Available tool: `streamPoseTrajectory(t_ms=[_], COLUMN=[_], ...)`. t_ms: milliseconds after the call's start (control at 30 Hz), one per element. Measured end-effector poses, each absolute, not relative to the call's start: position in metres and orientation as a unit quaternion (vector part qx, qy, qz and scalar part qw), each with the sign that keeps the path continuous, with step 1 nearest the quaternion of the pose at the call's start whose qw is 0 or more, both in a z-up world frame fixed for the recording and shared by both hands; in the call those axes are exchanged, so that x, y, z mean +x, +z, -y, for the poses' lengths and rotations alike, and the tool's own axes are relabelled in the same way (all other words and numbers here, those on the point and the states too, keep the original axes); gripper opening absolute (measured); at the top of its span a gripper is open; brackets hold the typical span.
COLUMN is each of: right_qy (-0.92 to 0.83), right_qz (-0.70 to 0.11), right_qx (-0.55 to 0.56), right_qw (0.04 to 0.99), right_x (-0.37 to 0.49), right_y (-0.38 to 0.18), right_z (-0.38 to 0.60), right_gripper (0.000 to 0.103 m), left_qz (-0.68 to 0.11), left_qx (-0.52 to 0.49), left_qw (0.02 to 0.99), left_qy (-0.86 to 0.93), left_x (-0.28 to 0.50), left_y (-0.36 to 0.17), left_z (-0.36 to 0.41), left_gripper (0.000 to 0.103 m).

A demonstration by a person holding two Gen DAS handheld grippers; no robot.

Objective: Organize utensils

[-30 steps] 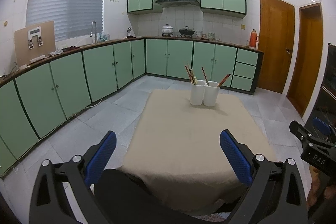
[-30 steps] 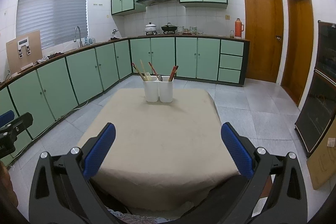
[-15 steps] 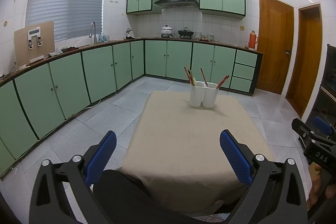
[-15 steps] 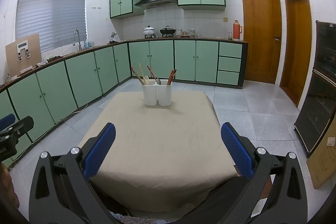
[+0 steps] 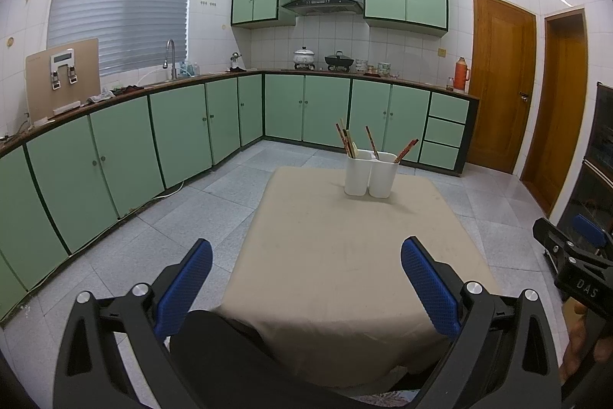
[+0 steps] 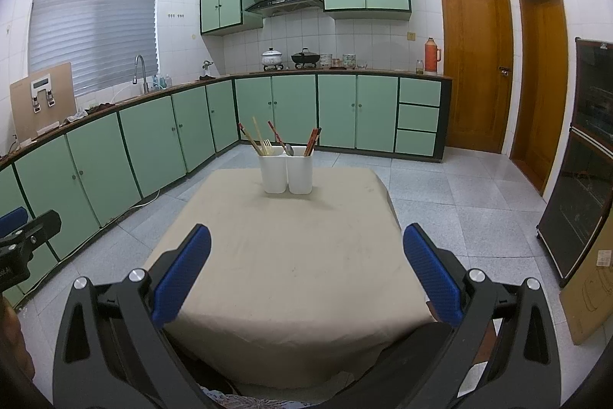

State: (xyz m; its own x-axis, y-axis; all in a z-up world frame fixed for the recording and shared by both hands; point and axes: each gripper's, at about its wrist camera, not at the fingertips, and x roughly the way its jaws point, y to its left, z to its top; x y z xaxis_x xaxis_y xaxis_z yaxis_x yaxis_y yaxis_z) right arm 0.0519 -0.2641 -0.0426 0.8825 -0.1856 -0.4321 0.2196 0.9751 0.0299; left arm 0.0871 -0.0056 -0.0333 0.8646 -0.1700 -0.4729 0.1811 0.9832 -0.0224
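Two white utensil holders (image 5: 369, 174) (image 6: 286, 170) stand side by side at the far end of a table with a beige cloth (image 5: 345, 255) (image 6: 283, 255). Chopsticks (image 5: 346, 142) lean out of them; the right wrist view also shows a fork (image 6: 267, 145) and a spoon (image 6: 288, 149) in them. My left gripper (image 5: 305, 284) hangs open over the near end of the table, holding nothing. My right gripper (image 6: 306, 273) is open too, likewise at the near end and holding nothing. Both are far from the holders.
Green cabinets (image 5: 172, 137) run along the left and back walls under a counter with a sink tap (image 5: 170, 58) and pots (image 5: 304, 58). Wooden doors (image 6: 475, 64) stand at the right, with a dark oven cabinet (image 6: 578, 202) and a cardboard box (image 6: 590, 294) beside the table.
Both grippers have tilted slightly downward, so the holders and the table sit a little higher in each view. Both grippers stay open.
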Motion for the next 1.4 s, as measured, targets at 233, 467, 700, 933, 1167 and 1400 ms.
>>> streamPoseTrajectory(t_ms=[233,467,700,933,1167,1400], right_qy=[-0.104,-0.104,-0.105,-0.105,-0.105,-0.106], right_qz=[-0.219,-0.218,-0.219,-0.218,-0.219,-0.219], right_qx=[0.040,0.040,0.041,0.042,0.041,0.042], right_qw=[0.969,0.969,0.969,0.969,0.969,0.969], right_x=[0.0517,0.0519,0.0513,0.0504,0.0505,0.0492], right_y=[-0.0423,-0.0424,-0.0411,-0.0402,-0.0406,-0.0389], right_z=[0.2645,0.2652,0.2660,0.2665,0.2668,0.2672], right_gripper=[0.097,0.097,0.097,0.097,0.097,0.097], left_qz=[-0.244,-0.244,-0.244,-0.244,-0.244,-0.244], left_qx=[0.011,0.010,0.010,0.009,0.008,0.008], left_qw=[0.965,0.965,0.965,0.965,0.965,0.965], left_qy=[-0.091,-0.093,-0.094,-0.093,-0.095,-0.094], left_x=[0.0865,0.0860,0.0856,0.0857,0.0852,0.0853], left_y=[-0.0322,-0.0311,-0.0297,-0.0285,-0.0274,-0.0273], left_z=[0.0065,0.0079,0.0090,0.0093,0.0124,0.0130], left_gripper=[0.097,0.097,0.097,0.097,0.097,0.097])
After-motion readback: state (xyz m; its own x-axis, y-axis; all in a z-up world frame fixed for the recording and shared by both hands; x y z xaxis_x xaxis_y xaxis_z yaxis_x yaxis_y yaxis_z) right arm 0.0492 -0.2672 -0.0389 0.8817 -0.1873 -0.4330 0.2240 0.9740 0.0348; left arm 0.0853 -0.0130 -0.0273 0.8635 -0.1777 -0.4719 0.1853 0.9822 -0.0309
